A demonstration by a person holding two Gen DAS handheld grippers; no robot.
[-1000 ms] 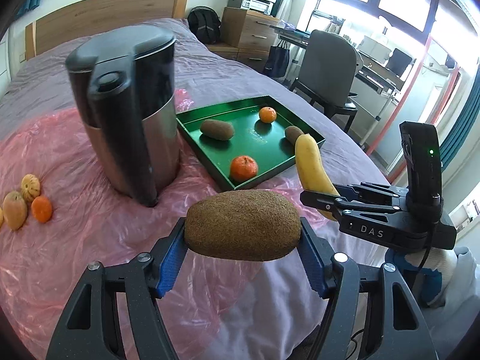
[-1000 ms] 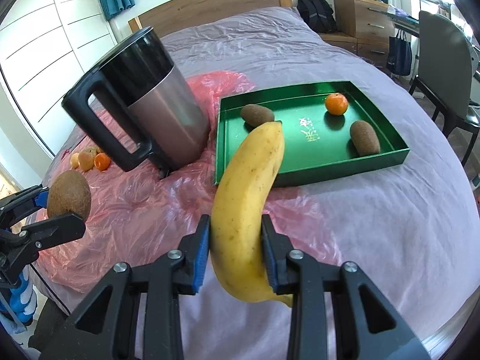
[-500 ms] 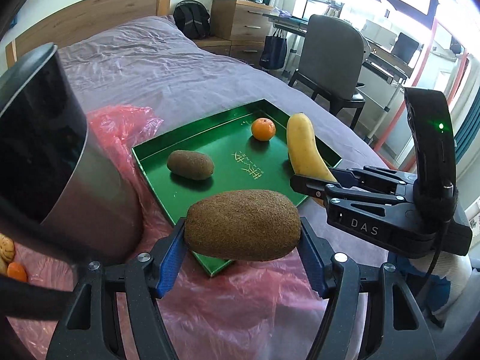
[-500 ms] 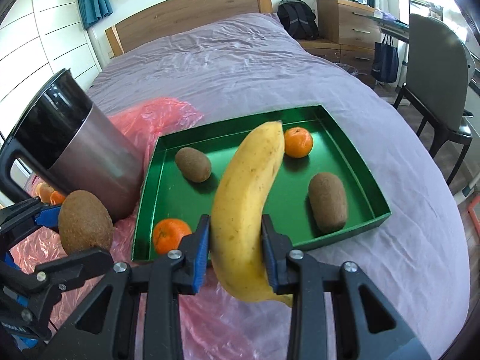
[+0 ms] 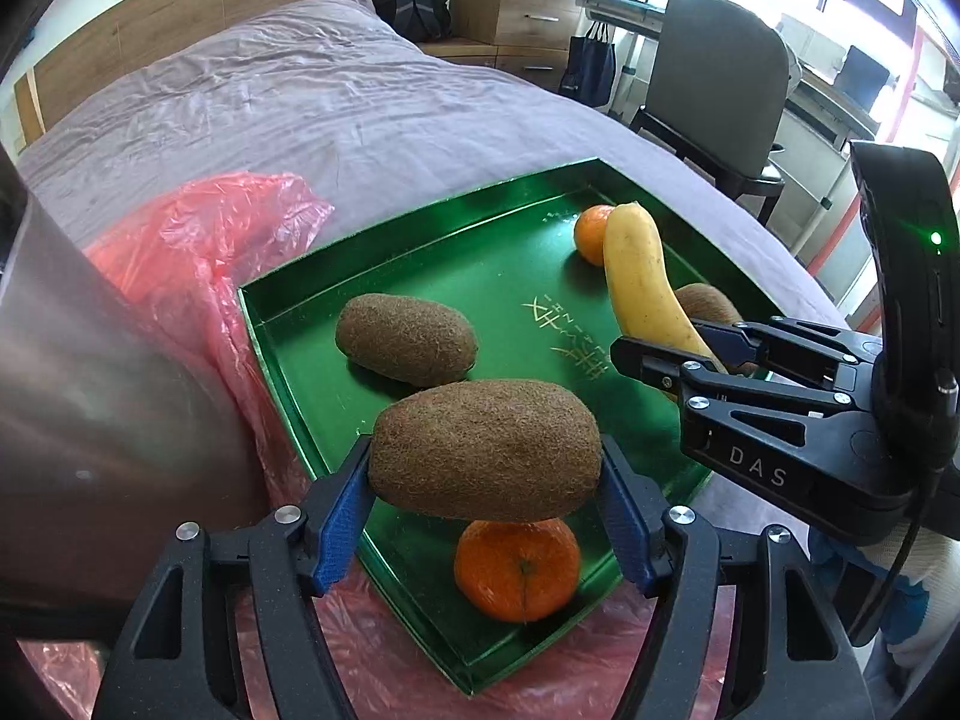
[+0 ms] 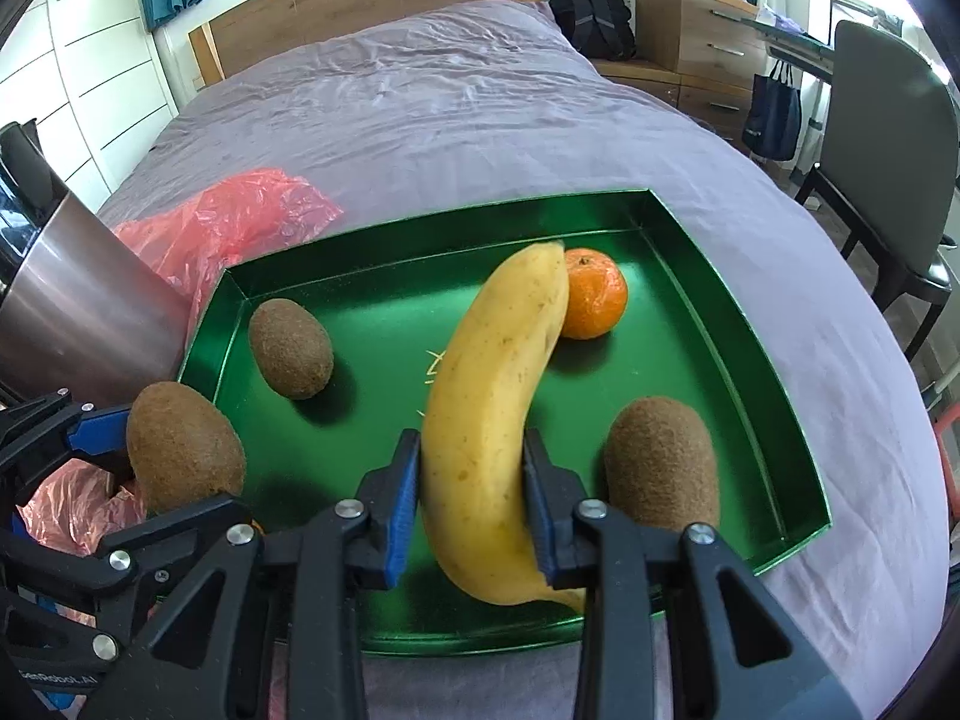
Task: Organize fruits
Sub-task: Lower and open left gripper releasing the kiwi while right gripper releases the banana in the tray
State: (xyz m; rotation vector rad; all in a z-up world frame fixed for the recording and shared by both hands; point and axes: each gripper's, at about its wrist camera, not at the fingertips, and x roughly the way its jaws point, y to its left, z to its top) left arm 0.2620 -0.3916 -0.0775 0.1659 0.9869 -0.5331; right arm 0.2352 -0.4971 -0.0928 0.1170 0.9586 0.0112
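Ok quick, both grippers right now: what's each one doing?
Left gripper: shut on a kiwi, above the green tray.
Right gripper: shut on the banana, over the same tray.

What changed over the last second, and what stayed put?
Both grippers advanced from short of the green tray to over it, the left gripper carrying the kiwi, the right gripper the banana. Grips unchanged; the tray's kiwis and tangerines kept their places.
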